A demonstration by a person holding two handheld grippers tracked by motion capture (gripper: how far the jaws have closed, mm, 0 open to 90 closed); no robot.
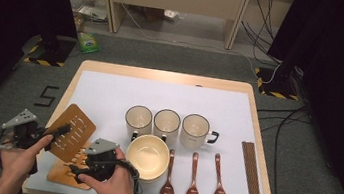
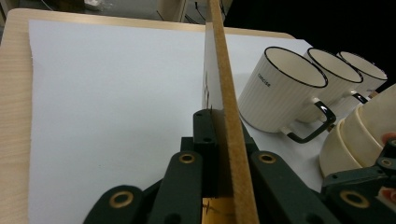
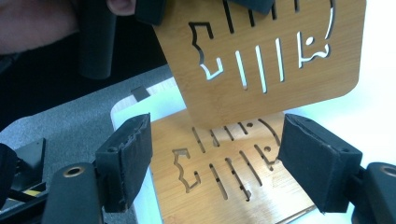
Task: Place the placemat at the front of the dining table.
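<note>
l gripper [image 1: 62, 132] clamps raised mat [image 1: 72, 132]; r gripper [image 1: 74, 169] open.

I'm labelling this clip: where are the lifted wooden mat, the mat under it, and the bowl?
lifted wooden mat [image 1: 73, 132], high view, its slotted face.
flat wooden mat [image 3: 224, 172], right gripper view, its cut-out face.
bowl [image 1: 147, 155], high view, its inside.

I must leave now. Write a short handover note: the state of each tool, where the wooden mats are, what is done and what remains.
Left tool: shut on the lifted wooden mat, held tilted above the table's near left corner.
Right tool: open, over the second mat, which lies flat on the white sheet.
Done: top mat picked off the stack.
Left, probably: place the lifted mat, then pick up the second. Mugs, bowl and spoons stand untouched.
</note>
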